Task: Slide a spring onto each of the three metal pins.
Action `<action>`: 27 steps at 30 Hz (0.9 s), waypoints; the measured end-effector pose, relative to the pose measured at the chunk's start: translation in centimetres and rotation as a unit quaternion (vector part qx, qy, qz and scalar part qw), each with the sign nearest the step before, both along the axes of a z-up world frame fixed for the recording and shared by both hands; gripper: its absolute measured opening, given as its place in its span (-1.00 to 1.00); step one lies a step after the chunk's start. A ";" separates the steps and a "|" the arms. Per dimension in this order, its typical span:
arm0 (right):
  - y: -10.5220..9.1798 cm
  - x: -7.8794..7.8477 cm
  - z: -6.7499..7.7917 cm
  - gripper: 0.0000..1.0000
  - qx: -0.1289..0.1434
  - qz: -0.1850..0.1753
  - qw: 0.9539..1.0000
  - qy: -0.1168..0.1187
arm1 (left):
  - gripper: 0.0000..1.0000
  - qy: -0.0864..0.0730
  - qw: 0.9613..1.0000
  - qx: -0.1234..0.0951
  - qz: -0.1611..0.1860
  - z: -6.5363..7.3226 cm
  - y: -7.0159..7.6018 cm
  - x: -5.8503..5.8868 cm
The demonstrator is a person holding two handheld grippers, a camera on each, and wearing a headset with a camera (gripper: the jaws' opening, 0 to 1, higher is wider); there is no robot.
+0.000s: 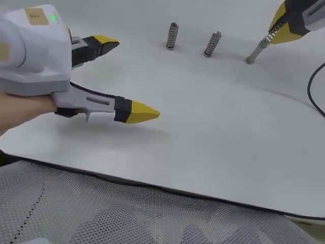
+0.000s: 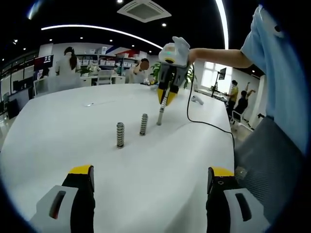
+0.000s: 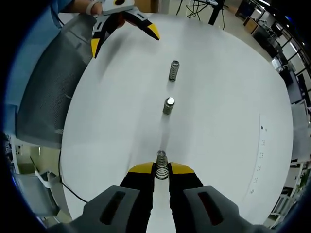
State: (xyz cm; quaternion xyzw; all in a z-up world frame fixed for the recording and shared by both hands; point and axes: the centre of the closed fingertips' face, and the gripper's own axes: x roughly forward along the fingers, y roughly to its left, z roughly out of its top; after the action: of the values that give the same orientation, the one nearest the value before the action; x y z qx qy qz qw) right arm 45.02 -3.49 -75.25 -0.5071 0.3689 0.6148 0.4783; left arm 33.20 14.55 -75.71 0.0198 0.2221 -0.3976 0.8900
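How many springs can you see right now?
3. The left spring and middle spring each sit on a pin; the third spring is held in the right gripper atop the bare pin.

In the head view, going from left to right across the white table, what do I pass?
Open white, yellow-tipped left gripper → first metal pin, already wearing a coil → second metal pin, also sprung → third metal pin, shaft bare → right gripper clamping a steel spring at its top → black cable.
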 end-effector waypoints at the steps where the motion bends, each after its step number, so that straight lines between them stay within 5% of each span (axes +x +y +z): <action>1: 0.1 0.1 -0.1 -0.84 0.000 -0.002 1.000 0.002 | 0.89 0.001 1.000 -0.001 0.000 0.0 0.0 0.0; 27: 0.7 0.0 -3.1 -0.84 -0.019 0.009 1.000 0.019 | 0.89 0.006 1.000 -0.007 0.004 0.0 -0.2 0.0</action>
State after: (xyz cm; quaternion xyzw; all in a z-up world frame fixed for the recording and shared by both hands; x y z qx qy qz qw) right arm 45.01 -2.79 -78.37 -0.5078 0.3847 0.6214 0.4560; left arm 33.24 14.35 -75.75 0.0104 0.2245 -0.3954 0.8906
